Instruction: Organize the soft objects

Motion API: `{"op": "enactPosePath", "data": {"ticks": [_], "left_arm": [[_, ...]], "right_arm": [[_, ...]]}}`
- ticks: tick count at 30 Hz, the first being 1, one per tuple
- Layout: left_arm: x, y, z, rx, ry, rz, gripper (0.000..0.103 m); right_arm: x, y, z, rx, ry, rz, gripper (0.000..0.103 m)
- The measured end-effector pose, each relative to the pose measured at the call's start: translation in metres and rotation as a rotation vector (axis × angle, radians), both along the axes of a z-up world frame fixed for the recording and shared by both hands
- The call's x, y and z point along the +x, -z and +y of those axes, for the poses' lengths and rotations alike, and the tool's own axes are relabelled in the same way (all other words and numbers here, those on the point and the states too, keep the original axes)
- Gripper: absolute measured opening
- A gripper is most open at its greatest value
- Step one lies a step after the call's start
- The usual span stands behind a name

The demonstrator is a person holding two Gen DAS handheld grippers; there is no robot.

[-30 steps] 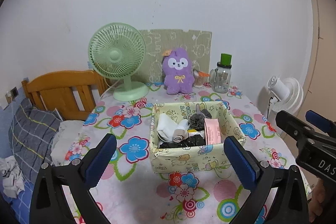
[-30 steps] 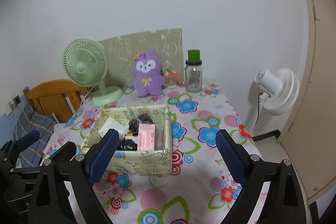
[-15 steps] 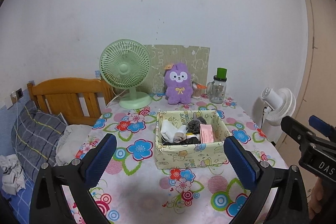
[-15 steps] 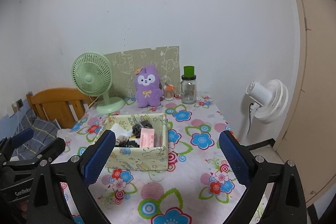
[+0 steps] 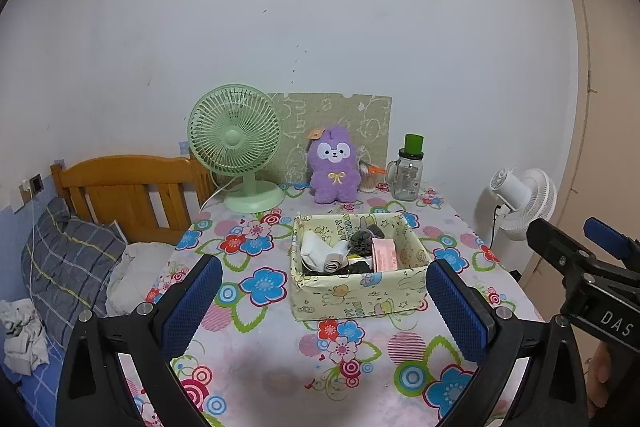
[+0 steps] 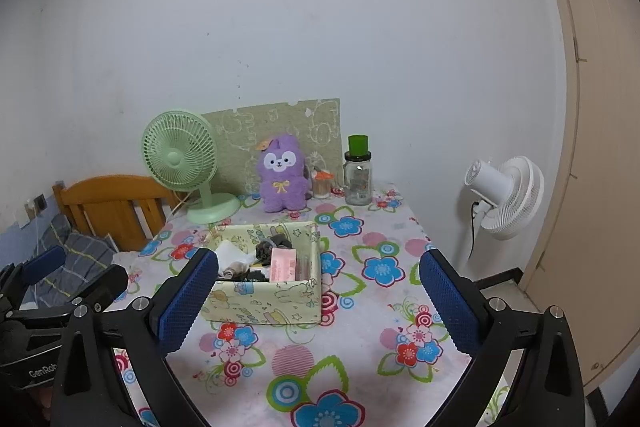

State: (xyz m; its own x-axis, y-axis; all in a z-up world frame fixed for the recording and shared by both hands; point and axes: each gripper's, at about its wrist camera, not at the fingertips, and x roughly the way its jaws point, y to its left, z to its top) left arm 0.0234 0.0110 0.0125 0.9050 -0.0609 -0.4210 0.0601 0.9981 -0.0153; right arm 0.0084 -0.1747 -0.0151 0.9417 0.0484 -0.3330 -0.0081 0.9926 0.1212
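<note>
A pale yellow patterned box stands mid-table; it also shows in the right wrist view. It holds white rolled cloth, dark socks and a pink packet. A purple plush toy sits upright at the back; it shows in the right wrist view too. My left gripper is open and empty, well back from the box. My right gripper is open and empty, also back from the box.
A green desk fan, a patterned board, a small cup and a green-lidded jar line the table's back. A wooden bed headboard and pillows lie left. A white floor fan stands right.
Both grippers have pulled back and up from the table, so the box and plush toy look smaller and farther. Both stay open and empty.
</note>
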Motion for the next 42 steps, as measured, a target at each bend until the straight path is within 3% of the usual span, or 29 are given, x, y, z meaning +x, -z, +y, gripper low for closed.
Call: {"op": "enactPosePath", "data": {"ticks": [42], "left_arm": [[0.0039,0.0006,-0.0019,-0.002,0.009,0.005,0.103]], "right_arm": [[0.0065,0.0062,0.0011,0.023,0.003,0.027,0.102]]}}
